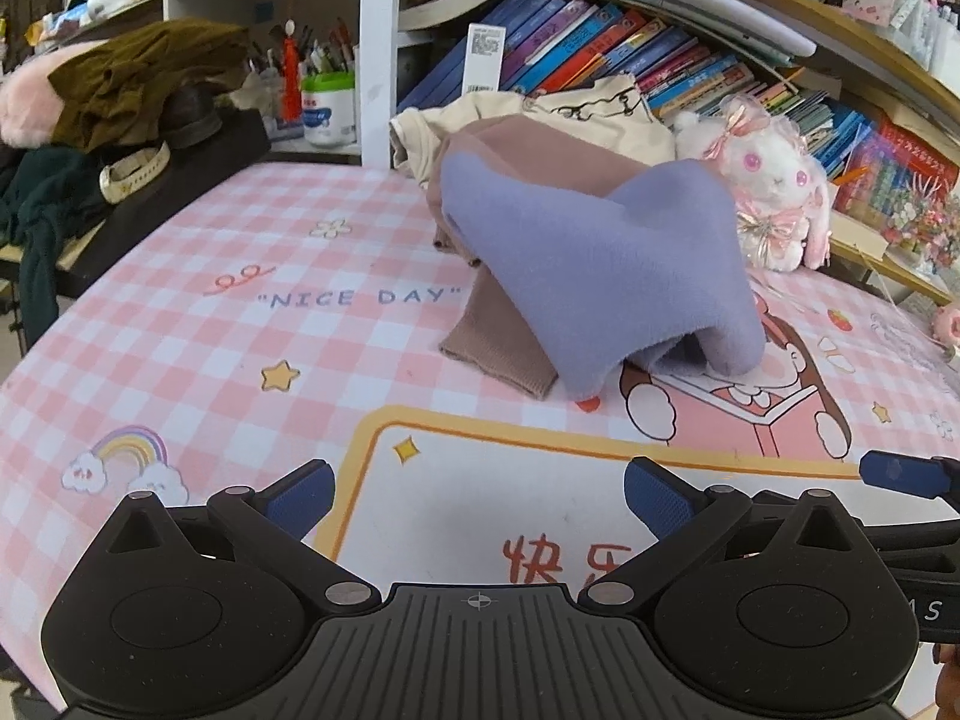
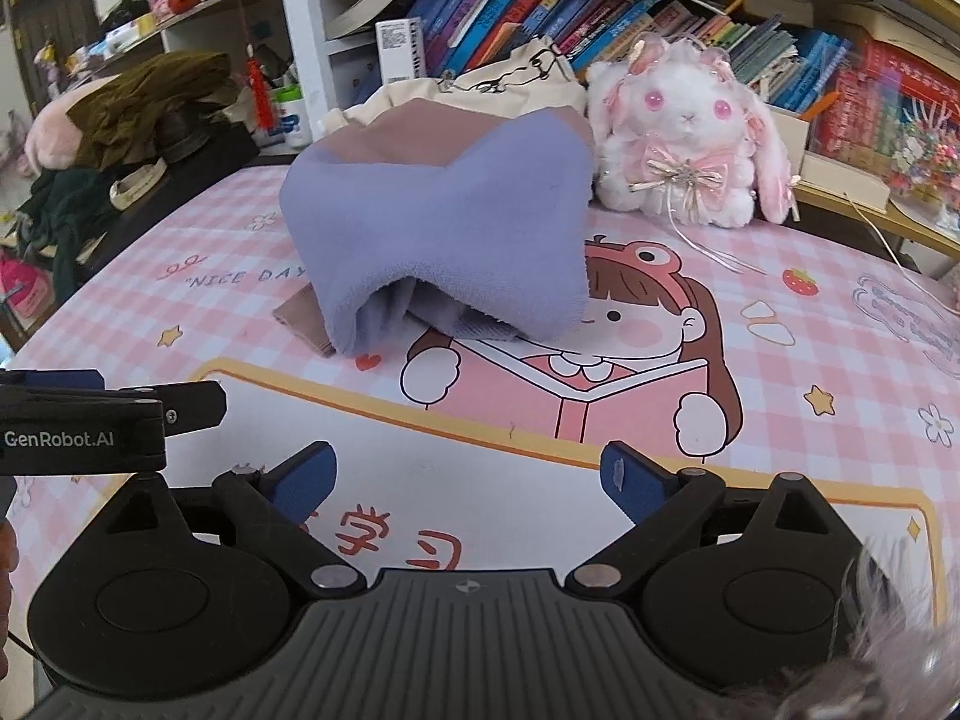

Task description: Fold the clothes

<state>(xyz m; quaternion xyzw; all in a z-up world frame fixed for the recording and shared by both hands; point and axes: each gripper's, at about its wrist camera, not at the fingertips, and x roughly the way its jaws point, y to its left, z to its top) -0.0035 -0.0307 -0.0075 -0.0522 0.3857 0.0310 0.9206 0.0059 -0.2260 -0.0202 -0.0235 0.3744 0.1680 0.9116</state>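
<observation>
Olive-green clothes [image 1: 144, 75] are heaped at the far left of the pink checked table mat [image 1: 198, 324]; the left gripper [image 1: 479, 495] hovers low over the mat, fingers spread wide and empty; beyond it lies the folded purple and brown garment [image 1: 591, 258], bulging in mid-mat; the right gripper [image 2: 468, 480] is equally wide apart, holding nothing; a white plush rabbit [image 2: 690, 138] sits just right of the garment.

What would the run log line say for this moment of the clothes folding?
stage: between grasps | left hand-held gripper: open, empty | right hand-held gripper: open, empty | purple-and-mauve garment: bunched on checked mat, untouched
</observation>
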